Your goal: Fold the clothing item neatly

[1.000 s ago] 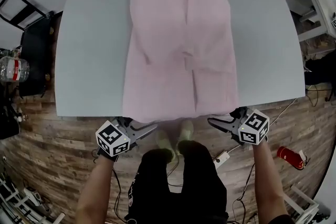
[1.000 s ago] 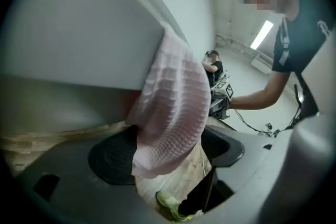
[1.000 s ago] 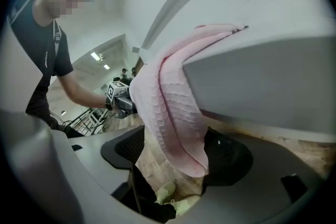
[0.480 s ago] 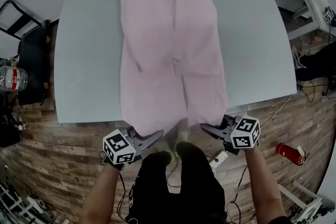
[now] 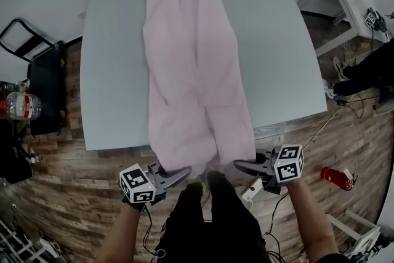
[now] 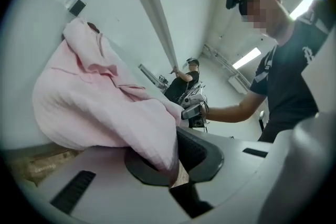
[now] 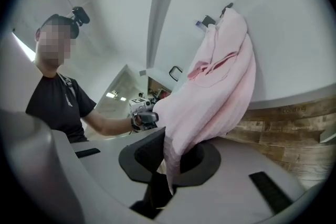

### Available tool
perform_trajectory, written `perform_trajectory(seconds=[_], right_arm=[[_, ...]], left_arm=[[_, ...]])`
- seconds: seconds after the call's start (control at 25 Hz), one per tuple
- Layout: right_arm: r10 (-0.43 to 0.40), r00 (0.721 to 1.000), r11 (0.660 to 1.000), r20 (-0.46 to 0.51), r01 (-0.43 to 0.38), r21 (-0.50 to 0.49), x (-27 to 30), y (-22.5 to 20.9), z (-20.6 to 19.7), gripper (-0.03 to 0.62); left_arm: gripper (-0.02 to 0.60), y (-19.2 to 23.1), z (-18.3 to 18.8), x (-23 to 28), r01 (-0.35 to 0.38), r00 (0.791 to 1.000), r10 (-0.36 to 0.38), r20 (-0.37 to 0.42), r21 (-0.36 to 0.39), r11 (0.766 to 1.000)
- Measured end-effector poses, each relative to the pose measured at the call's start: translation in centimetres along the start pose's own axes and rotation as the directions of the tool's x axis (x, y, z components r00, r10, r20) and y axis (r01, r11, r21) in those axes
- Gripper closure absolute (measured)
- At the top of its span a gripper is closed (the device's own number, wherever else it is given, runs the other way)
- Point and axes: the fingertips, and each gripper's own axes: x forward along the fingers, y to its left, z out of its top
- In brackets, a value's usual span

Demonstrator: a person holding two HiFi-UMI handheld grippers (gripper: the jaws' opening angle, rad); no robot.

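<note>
Big pale grey tabletop (image 5: 280,52) fills the view ahead of me, with the wooden floor (image 5: 80,194) running round its near edge. The pink garment (image 5: 191,71) lies lengthwise down the middle of it; the collar end is at the far side, and the near hem comes past the near edge of the tabletop towards me, off the surface. Off to my left a black cart (image 5: 44,86) stands on the floor beside the tabletop.

Now the grip. My left tongs (image 5: 183,172) have just been closing and are now pinched down on the left near corner of the hem; in the left gripper view the pink cloth (image 6: 100,107) bunches right into the dark pads of the left tongs (image 6: 176,178), with almost no gap. My right tongs (image 5: 239,165) have just been closing too and are clamped on the right near corner; in the right gripper view the cloth (image 7: 215,97) drapes down between the pads of the right tongs (image 7: 165,176) and hangs out below them. Both pairs sit just off the near edge, well apart, with the hem stretched between them.

Small stuff: a water bottle (image 5: 21,106) sits by the cart at far left; a red object (image 5: 335,177) lies on the floor to my right.
</note>
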Motion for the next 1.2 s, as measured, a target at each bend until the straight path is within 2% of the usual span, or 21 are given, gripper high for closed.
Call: perform_trajectory(seconds=[0.2,0.4,0.52,0.64,0.84,1.2], right_arm=[[-0.074,0.997,0.997,0.009,0.074,0.02,-1.1,1.3,3.4,0.549],[-0.091,0.995,0.992,0.034,0.093,-0.081,-2.5,2.9,7.5,0.549],[-0.088,0.995,0.991,0.041,0.092,-0.102,-3.2,3.2,10.1,0.549],[-0.078,0.997,0.991,0.018,0.079,-0.111,-3.3,3.7,12.4,0.549],[-0.08,0.996,0.98,-0.03,0.073,-0.184,-2.7,3.7,17.3,0.549],[-0.086,0.996,0.985,-0.011,0.083,-0.149,-0.8,0.2,25.6,0.549]], left_arm=[[0.558,-1.7,3.6,-0.7,0.053,0.997,-0.047,0.059,-0.094,0.994],[0.558,-1.7,7.0,-1.2,0.003,0.999,-0.001,0.036,-0.071,0.997],[0.558,-1.6,10.2,-0.8,-0.035,0.999,0.036,0.025,-0.056,0.998],[0.558,-1.1,13.9,-0.3,-0.069,0.996,0.072,0.047,-0.052,0.996],[0.558,0.8,19.3,-0.5,-0.109,0.989,0.117,0.095,-0.088,0.99],[0.558,7.4,24.4,-1.3,-0.134,0.982,0.155,0.106,-0.183,0.974]])
